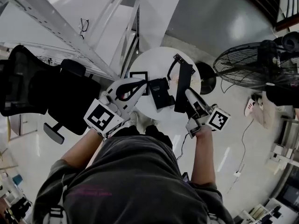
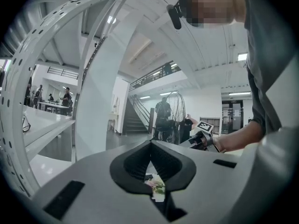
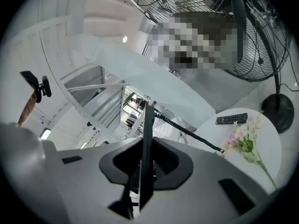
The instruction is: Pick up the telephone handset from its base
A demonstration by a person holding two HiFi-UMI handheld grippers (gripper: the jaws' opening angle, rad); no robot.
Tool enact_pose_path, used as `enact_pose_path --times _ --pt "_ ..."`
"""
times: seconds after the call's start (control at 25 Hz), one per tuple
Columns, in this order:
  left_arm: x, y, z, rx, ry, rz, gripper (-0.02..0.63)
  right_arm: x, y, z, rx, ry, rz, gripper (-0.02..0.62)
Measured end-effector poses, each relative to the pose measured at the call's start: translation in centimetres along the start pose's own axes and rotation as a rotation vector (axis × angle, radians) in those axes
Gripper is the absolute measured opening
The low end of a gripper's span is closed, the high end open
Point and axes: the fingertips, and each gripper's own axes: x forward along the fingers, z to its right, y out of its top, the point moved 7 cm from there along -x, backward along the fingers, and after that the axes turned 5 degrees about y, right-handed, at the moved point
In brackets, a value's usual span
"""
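Note:
The black telephone base (image 1: 160, 93) sits on the round white table (image 1: 154, 59). My right gripper (image 1: 187, 94) is shut on the black handset (image 1: 183, 78), which hangs just right of the base and apart from it. In the right gripper view the handset (image 3: 146, 139) stands edge-on between the pads of that gripper (image 3: 145, 148), and its coiled cord (image 3: 187, 132) trails off toward the table. My left gripper (image 1: 140, 85) hovers at the base's left side. In its own view the left gripper (image 2: 150, 146) has its tips together with nothing between them.
A black remote (image 3: 231, 119) and a spray of pale flowers (image 3: 245, 141) lie on the table, and a small black picture frame (image 1: 138, 78) stands behind the left gripper. A standing fan (image 1: 247, 66) is at the right, a black office chair (image 1: 46, 92) at the left.

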Motion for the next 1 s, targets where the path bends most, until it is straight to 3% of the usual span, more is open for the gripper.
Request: enact_pose_path --times 0.32,0.52,1.0 --pt "-0.8 0.5 1.0 0.008 -0.022 0.037 0.014 -1.3 -0.6 -1.6 -0.008 -0.001 0.036 0.077" --pt "-1.2 0.2 1.4 -0.019 -0.024 -0.001 0.014 -1.4 -0.9 -2.0 -0.006 0.007 0.046 0.076" --pt "-1.4 0.0 1.6 0.0 -0.023 0.02 0.014 -1.4 -1.4 -2.2 -0.008 0.004 0.046 0.076"
